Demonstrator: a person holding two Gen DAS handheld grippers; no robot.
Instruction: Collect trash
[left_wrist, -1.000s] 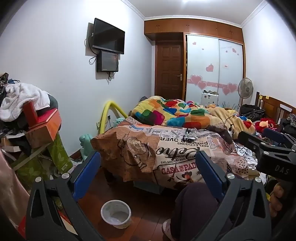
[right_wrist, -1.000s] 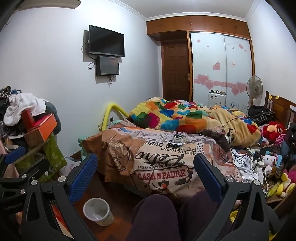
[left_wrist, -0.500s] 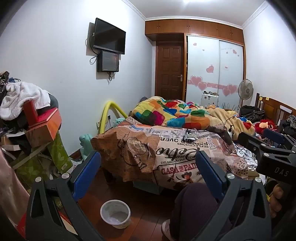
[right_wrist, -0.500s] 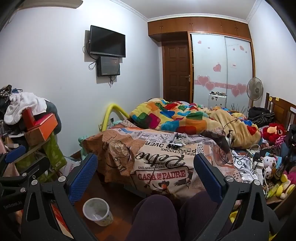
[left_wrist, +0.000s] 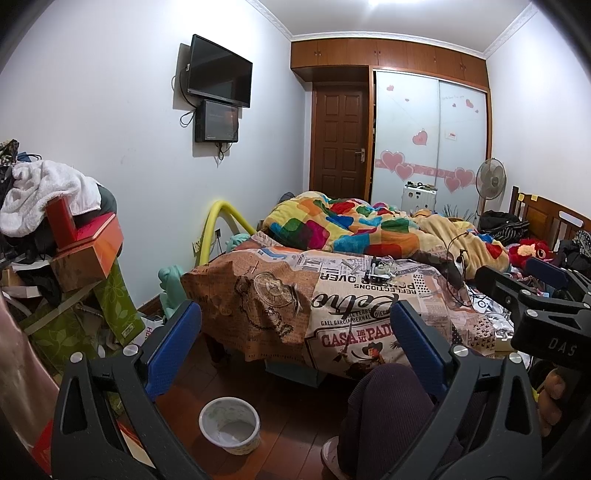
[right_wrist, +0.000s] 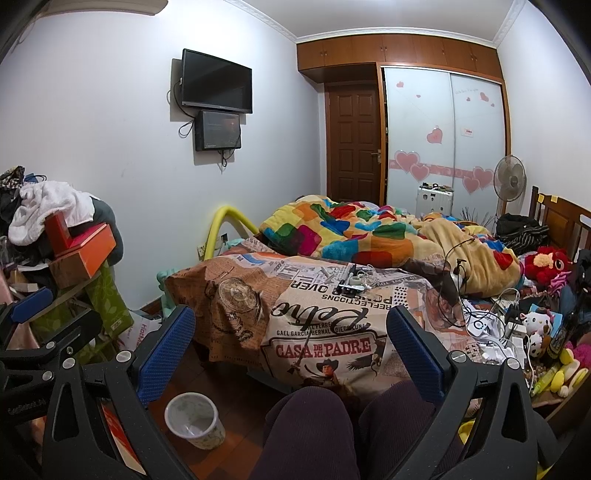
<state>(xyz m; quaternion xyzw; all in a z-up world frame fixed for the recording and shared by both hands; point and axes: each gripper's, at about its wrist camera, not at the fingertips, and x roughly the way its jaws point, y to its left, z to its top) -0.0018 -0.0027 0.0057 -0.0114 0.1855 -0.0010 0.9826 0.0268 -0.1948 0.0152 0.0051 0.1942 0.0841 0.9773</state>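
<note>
In the left wrist view, the left gripper (left_wrist: 295, 350) is held above the wooden floor (left_wrist: 288, 398) with its blue-padded fingers (left_wrist: 173, 347) spread wide and nothing between them. A small white waste bin (left_wrist: 229, 424) is seen standing upright on the floor below, between the fingers and nearer the left one, just beside a knee in dark trousers (left_wrist: 384, 406). The right gripper (left_wrist: 535, 306) is seen at the right edge, over the cluttered side of the bed (left_wrist: 332, 295). In the right wrist view, the right gripper (right_wrist: 291, 350) is likewise shown wide open and empty, above both knees. The waste bin (right_wrist: 195, 419) is seen on the floor at lower left, just beside the left finger (right_wrist: 166, 354). Small loose items (right_wrist: 354, 282) are scattered on the printed bedcover (right_wrist: 317, 332), well apart from both grippers.
</note>
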